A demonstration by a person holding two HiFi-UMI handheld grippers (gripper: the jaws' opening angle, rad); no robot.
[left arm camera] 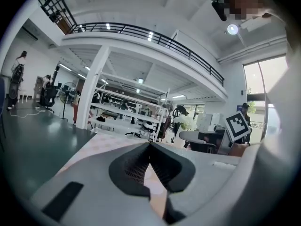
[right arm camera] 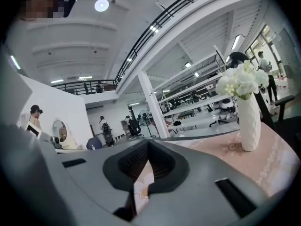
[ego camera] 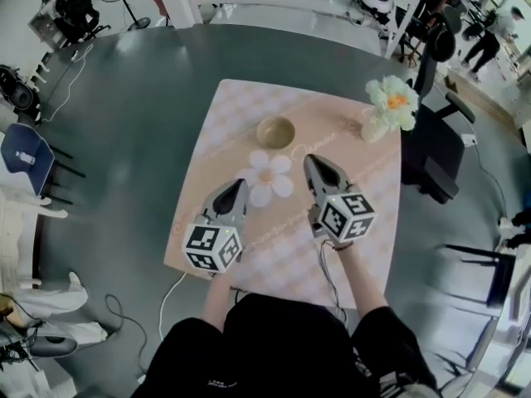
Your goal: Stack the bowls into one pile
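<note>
- Table [ego camera: 373,222]: square top under a pale pink patterned cloth [ego camera: 228,106], standing on a dark floor [ego camera: 124,139].
- Bowl [ego camera: 275,132]: tan, round, upright, mouth up. It sits on the cloth in the far half of the table, near the middle. Only this one spot holds a bowl; whether it is a single bowl or several nested cannot be told.
- Flower-shaped mat [ego camera: 270,177]: white petals with a tan centre, flat on the cloth just nearer than the bowl. It lies between the two gripper tips.
- Vase [ego camera: 373,127]: white and upright at the far right corner of the table, holding pale flowers [ego camera: 392,99]. It is well apart from the bowl and shows again in the right gripper view [right arm camera: 248,124].
- Left hand-held gripper [ego camera: 240,186]: held above the near left part of the cloth, tip pointing toward the mat, marker cube [ego camera: 212,247] at its rear. Its own view [left arm camera: 150,147] shows the jaws closed tip to tip, with nothing between them.
- Right hand-held gripper [ego camera: 312,161]: held above the cloth to the right of the mat, marker cube [ego camera: 347,215] at its rear, clear of the bowl. Its own view [right arm camera: 148,145] shows the jaws drawn together, empty, with a piece of the mat visible beneath them.
- Neither hand-held gripper touches the bowl.
</note>
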